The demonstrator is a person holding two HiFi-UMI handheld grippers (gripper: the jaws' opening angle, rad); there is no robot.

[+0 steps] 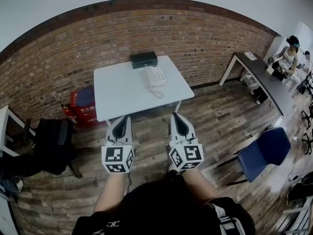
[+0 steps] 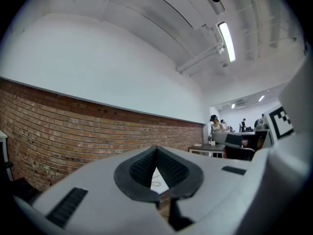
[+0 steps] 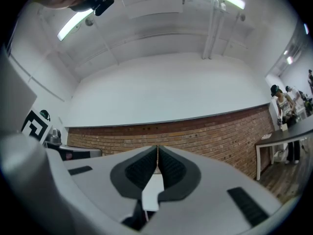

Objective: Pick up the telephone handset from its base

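Note:
A white telephone (image 1: 155, 76) rests on the white table (image 1: 122, 94), its handset lying on the base and its coiled cord (image 1: 156, 93) trailing toward the front edge. In the head view my left gripper (image 1: 121, 119) and right gripper (image 1: 177, 116) hang side by side over the wooden floor, short of the table's near edge. Both point toward the table, jaws closed with nothing between them. In the left gripper view the left gripper (image 2: 156, 150) has its tips touching, with a sliver of the table (image 2: 159, 181) below them. The right gripper (image 3: 157, 148) looks the same in its own view.
A black box (image 1: 144, 59) stands at the table's back edge against the brick wall (image 1: 58, 62). A red crate (image 1: 80, 106) and a black chair (image 1: 51, 141) are to the left. A blue chair (image 1: 266, 148) and a grey desk (image 1: 264, 80) with people (image 1: 288, 58) are to the right.

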